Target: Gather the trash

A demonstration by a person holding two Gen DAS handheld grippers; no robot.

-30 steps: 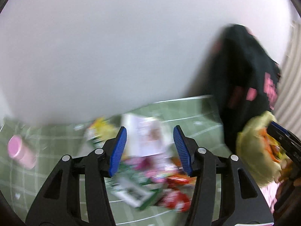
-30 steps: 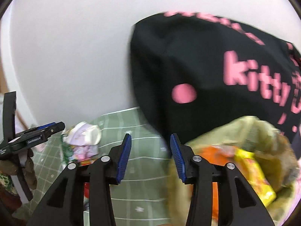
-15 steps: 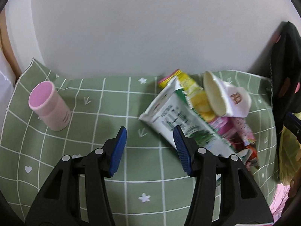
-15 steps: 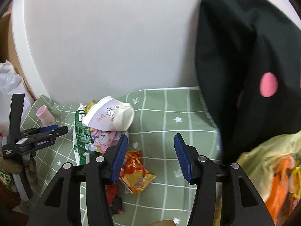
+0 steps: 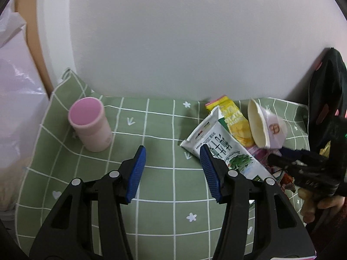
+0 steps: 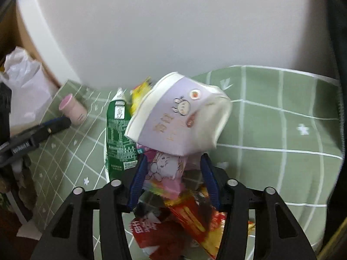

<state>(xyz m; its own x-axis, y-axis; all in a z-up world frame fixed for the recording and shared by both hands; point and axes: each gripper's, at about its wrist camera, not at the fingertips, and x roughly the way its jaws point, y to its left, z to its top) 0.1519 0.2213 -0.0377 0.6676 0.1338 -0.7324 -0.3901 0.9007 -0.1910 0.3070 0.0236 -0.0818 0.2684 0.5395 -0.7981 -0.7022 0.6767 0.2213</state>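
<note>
A pile of trash lies on the green checked cloth (image 5: pixel 151 195): a crushed lavender paper cup (image 6: pixel 180 119), a green-and-white carton (image 6: pixel 119 140), a yellow snack packet (image 5: pixel 236 123), a pink cartoon wrapper (image 6: pixel 164 169) and red wrappers (image 6: pixel 184 221). My right gripper (image 6: pixel 173 182) is low over the pile. Its jaws are closing with the pink wrapper between them, just under the paper cup, and a gap still shows beside the right pad. My left gripper (image 5: pixel 172 162) hangs open over bare cloth, left of the carton (image 5: pixel 225 151), with nothing between its fingers.
An upright pink cup (image 5: pixel 91 125) stands on the cloth at the left. A white plastic bag (image 5: pixel 17 86) sits past the cloth's left edge. A black bag with pink print (image 5: pixel 325 99) stands at the right. A white wall closes off the back.
Both views swung away from the black bag to the cloth. My right gripper dropped onto the trash pile and its jaws narrowed. My left gripper shifted left, bringing the pink cup closer.
</note>
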